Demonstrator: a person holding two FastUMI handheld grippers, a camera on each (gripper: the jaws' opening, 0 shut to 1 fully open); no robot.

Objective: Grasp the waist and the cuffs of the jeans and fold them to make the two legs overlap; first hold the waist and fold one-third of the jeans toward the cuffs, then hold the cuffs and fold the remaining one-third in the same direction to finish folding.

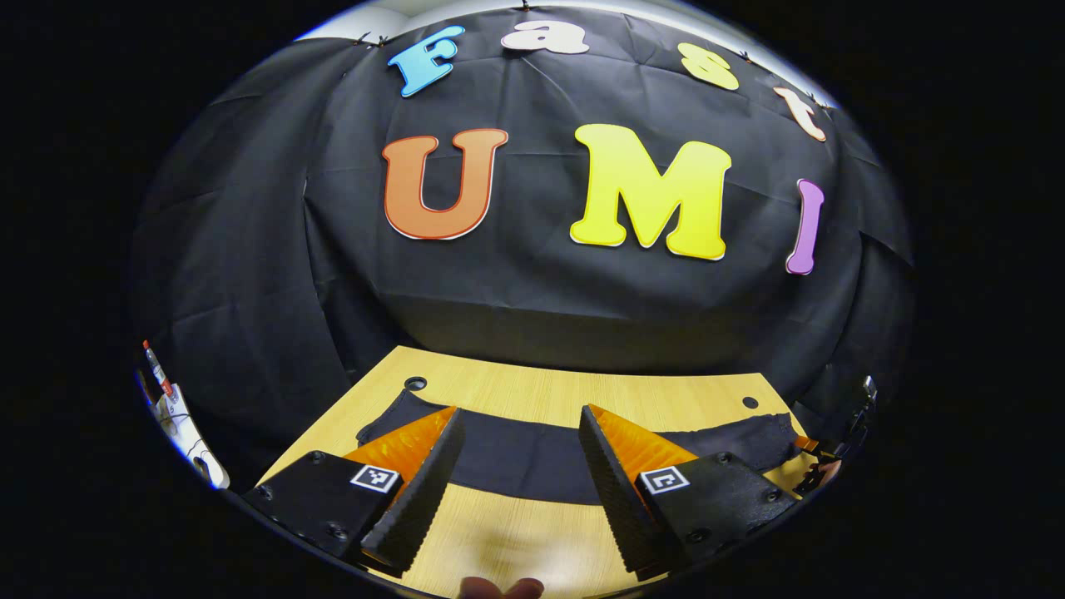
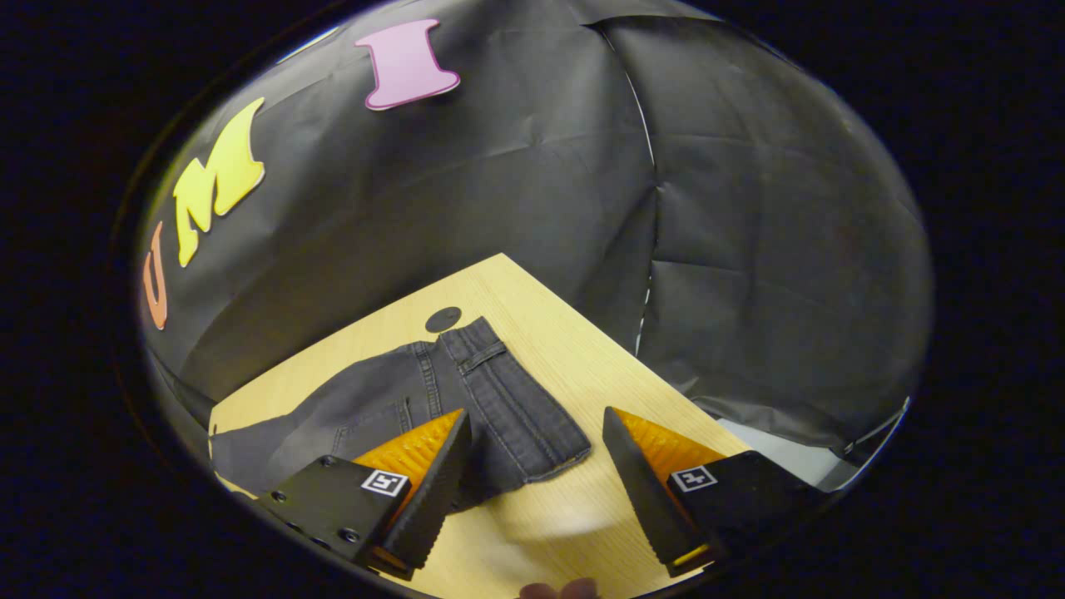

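Dark grey jeans [image 1: 532,457] lie flat across the wooden table [image 1: 516,391], stretching from left to right in the left gripper view. My left gripper [image 1: 520,457] hangs open above the near edge of the jeans, with nothing between its fingers. In the right gripper view the waist end of the jeans [image 2: 491,399], with belt loops and a pocket, lies spread on the table [image 2: 574,349]. My right gripper [image 2: 537,453] is open above the near corner of the waistband, its left finger [image 2: 433,474] over the denim.
Round dark holes [image 1: 414,383] [image 1: 750,402] mark the table's far corners; another hole [image 2: 443,319] sits by the waistband. The table's right edge [image 2: 632,358] drops off close to the waist. A white cabled object [image 1: 179,416] shows at the far left. Fingertips [image 1: 499,587] touch the bottom edge.
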